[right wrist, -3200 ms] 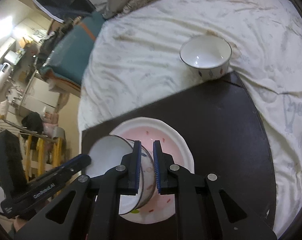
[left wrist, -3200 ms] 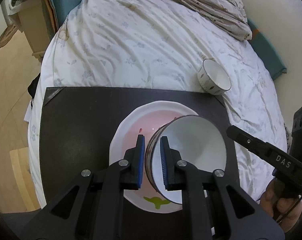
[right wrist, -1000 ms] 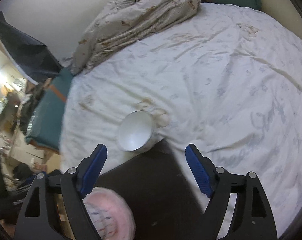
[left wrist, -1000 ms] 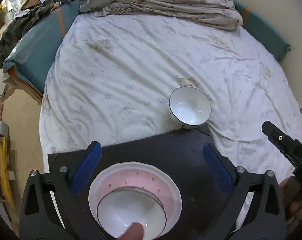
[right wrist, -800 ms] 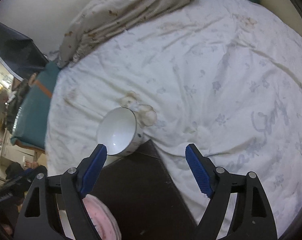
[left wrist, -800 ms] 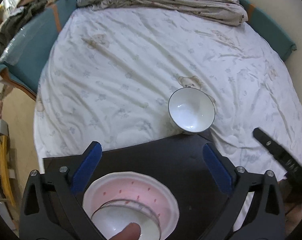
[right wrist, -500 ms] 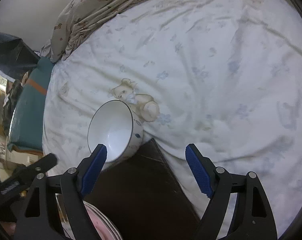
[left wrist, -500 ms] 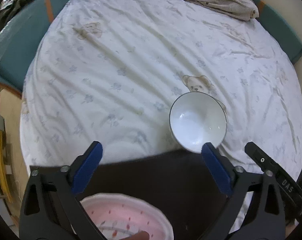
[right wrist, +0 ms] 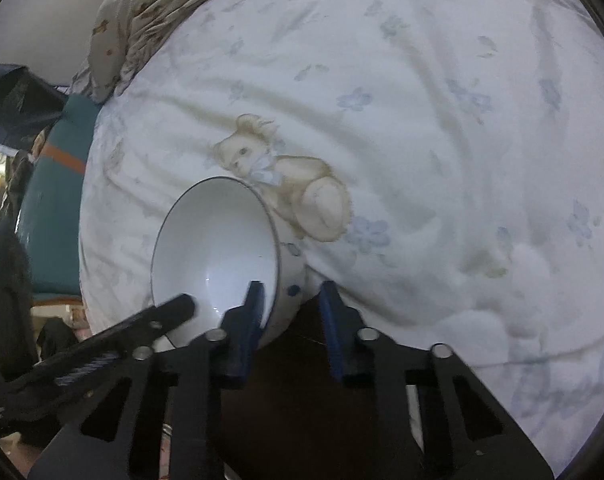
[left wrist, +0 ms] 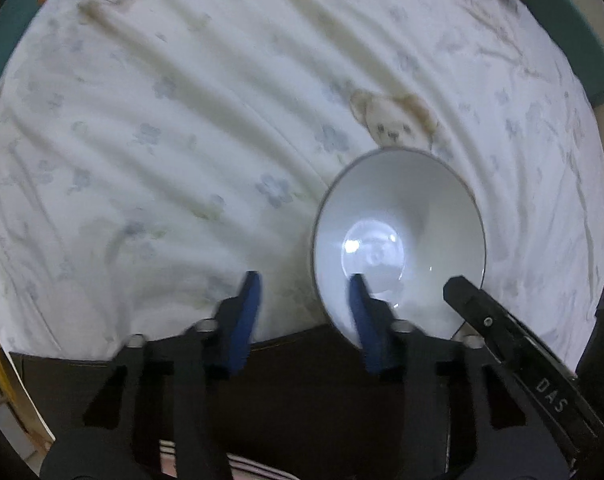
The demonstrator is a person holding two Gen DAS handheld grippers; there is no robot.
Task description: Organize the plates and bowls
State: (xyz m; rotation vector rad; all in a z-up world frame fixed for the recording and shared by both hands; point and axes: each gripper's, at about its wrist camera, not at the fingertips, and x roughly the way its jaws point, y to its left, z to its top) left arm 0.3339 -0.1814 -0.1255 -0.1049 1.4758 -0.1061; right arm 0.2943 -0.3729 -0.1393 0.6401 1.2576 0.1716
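Straddling the white bowl (right wrist: 218, 248) rim, both hand-held grippers (left wrist: 303, 304) (right wrist: 292, 304) unclenched, at dark board (left wrist: 302, 380) edge, bedsheet (left wrist: 222, 100) beyond.

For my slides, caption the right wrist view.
Right claw, open, straddles the rim of a white bowl on the bedsheet.

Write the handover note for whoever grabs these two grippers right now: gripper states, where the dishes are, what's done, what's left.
Left gripper: open, straddling the near-left rim of the white bowl, not clamped.
Right gripper: open, straddling the bowl's right wall, one finger inside, one outside.
Bowl sits tilted on the bedsheet at the far edge of the dark board.
Pink plate is barely visible at the bottom edge; its contents cannot be seen.
Left: close on the bowl, lift it, stack it with the other dishes.
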